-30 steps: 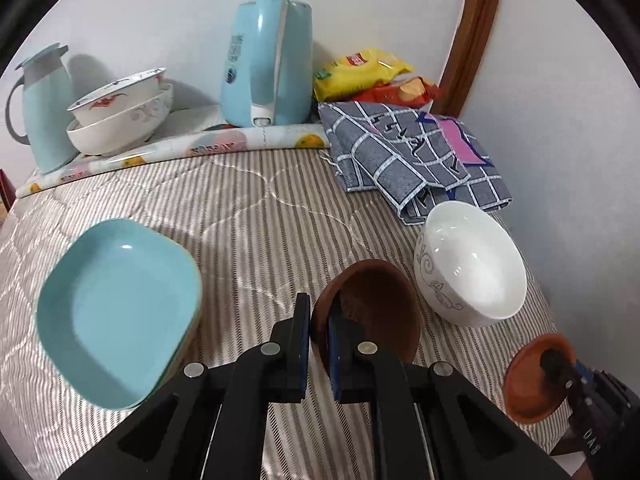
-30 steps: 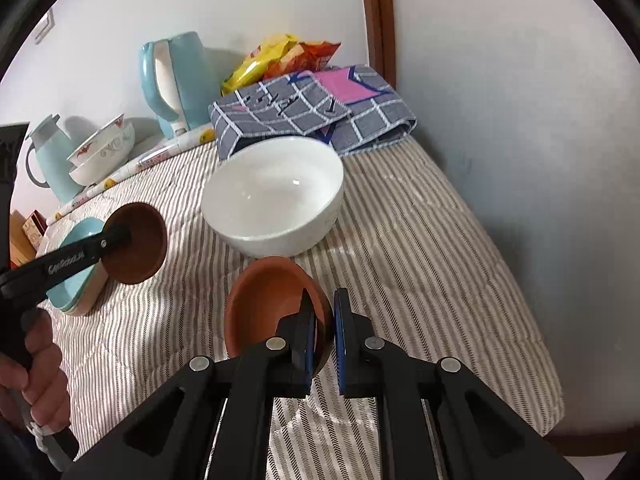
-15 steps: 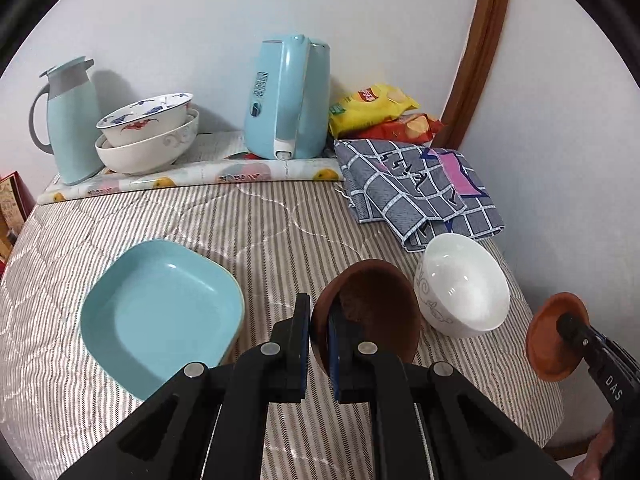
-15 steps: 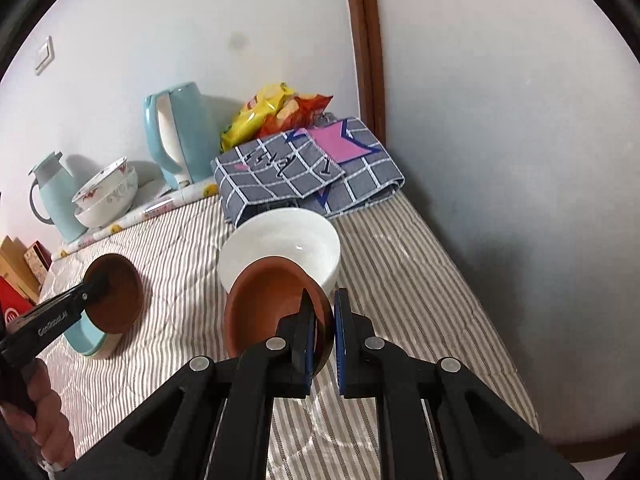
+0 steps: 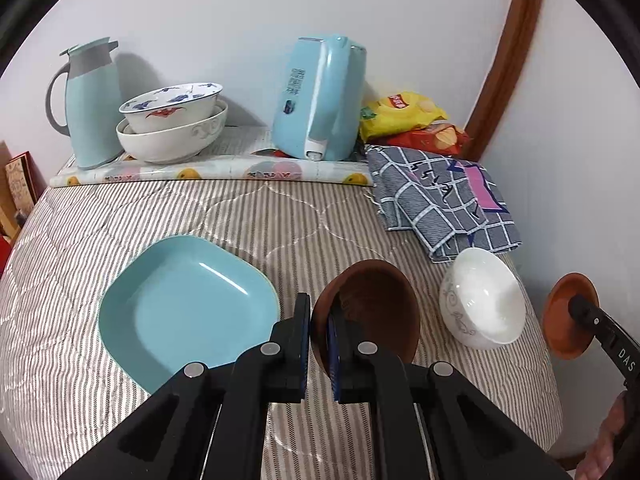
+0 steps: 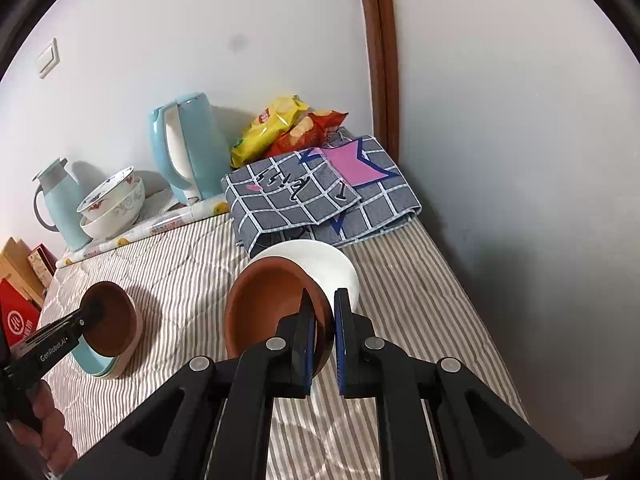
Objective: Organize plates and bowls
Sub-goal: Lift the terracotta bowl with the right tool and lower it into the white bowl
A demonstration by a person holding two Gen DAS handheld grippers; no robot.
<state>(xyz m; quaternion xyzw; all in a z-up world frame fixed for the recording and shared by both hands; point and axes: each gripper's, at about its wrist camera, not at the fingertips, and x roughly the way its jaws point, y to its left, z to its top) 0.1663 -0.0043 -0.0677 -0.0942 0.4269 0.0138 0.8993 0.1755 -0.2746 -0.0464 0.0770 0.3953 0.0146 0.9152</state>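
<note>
Left gripper [image 5: 318, 330] clamps dark brown bowl [image 5: 372, 312]; right gripper [image 6: 323, 330] clamps terracotta bowl [image 6: 272, 304], seemingly above white bowl [image 6: 336, 268].

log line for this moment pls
left gripper: shut on brown bowl | right gripper: shut on terracotta bowl | both bowls off the bedspread

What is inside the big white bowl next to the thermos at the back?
A smaller painted bowl sits nested inside the big white bowl, beside the thermos. Its inside looks empty, but the bottom of both bowls is hidden.
</note>
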